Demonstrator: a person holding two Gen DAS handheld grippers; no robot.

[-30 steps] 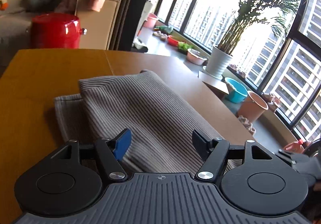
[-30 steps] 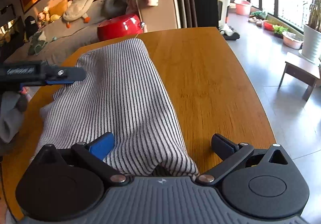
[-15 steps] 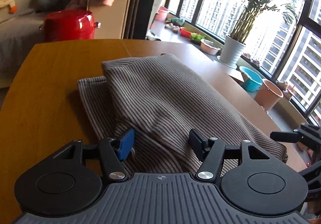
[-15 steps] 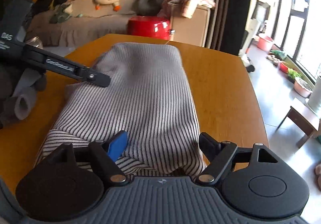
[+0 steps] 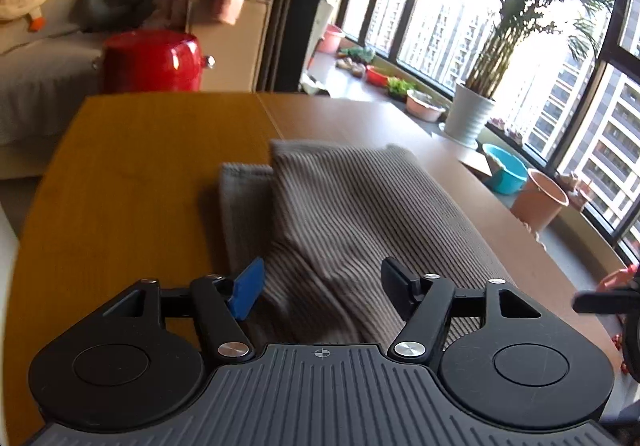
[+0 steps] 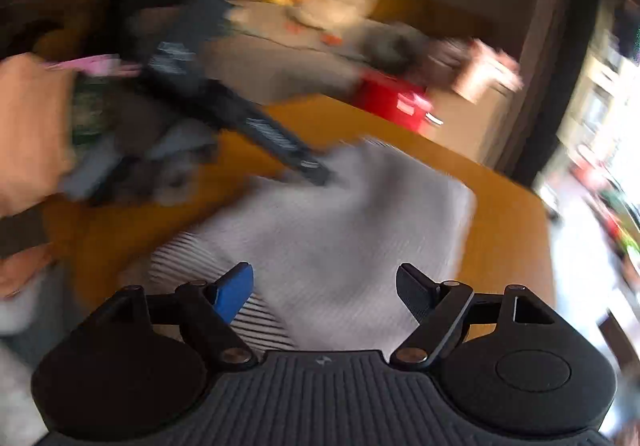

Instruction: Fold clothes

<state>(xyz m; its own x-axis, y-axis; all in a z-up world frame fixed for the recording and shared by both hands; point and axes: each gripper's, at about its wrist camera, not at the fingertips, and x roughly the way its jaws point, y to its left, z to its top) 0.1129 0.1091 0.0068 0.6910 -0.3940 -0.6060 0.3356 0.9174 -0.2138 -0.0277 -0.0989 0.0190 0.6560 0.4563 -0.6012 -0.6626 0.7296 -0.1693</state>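
Both grippers' fingers spread wide over striped garment (image 5: 352, 214); bare table (image 5: 140, 174) leftward.

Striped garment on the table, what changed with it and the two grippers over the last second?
Both grippers swung: the right gripper view is now motion-blurred, and the left gripper view shifted so more bare table shows to its left. Neither took hold; both remain open over the striped garment, which stays folded on the table. The red pot is unchanged.
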